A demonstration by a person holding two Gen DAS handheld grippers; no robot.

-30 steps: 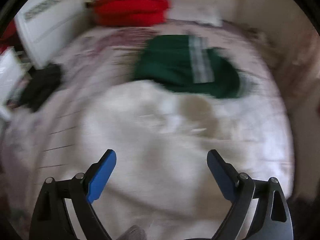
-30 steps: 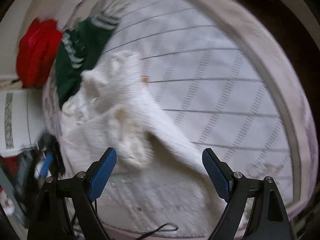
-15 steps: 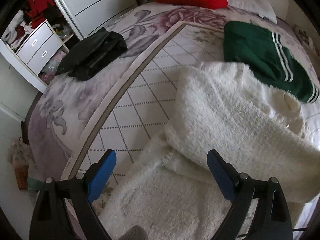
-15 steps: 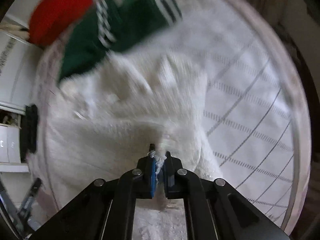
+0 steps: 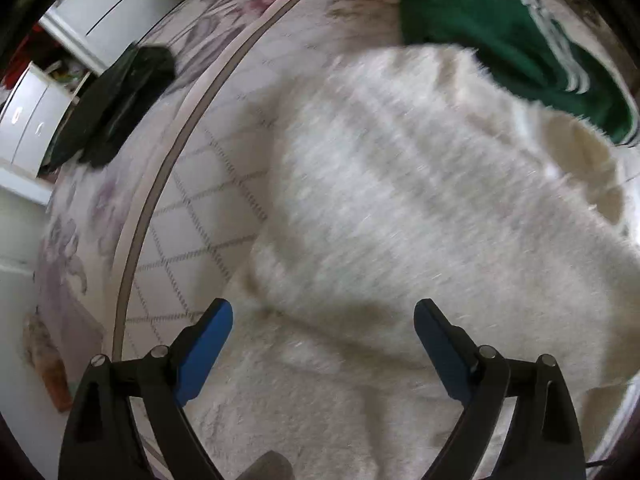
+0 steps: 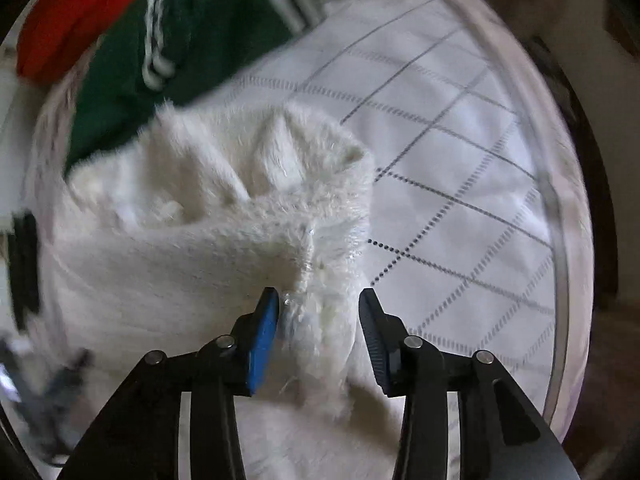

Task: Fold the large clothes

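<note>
A large fluffy white garment (image 5: 400, 208) lies rumpled and partly folded over itself on the bed. My left gripper (image 5: 323, 316) is open wide, hovering just above the garment's near part, holding nothing. In the right wrist view the same white garment (image 6: 224, 224) has a raised fold. My right gripper (image 6: 319, 306) is open, with a tuft of the garment's edge lying loose between the fingers, touching the left pad (image 6: 266, 336).
A green garment with white stripes (image 5: 500, 36) lies beyond the white one, also in the right wrist view (image 6: 180, 52). A red pile (image 6: 76, 12) sits behind it. A black garment (image 5: 112, 108) lies near the bed's left edge. The quilted bedspread (image 6: 460, 184) lies to the right.
My right gripper was shut on the white garment's edge half a second ago and has now opened, releasing it. The left gripper stayed open and moved closer over the garment.
</note>
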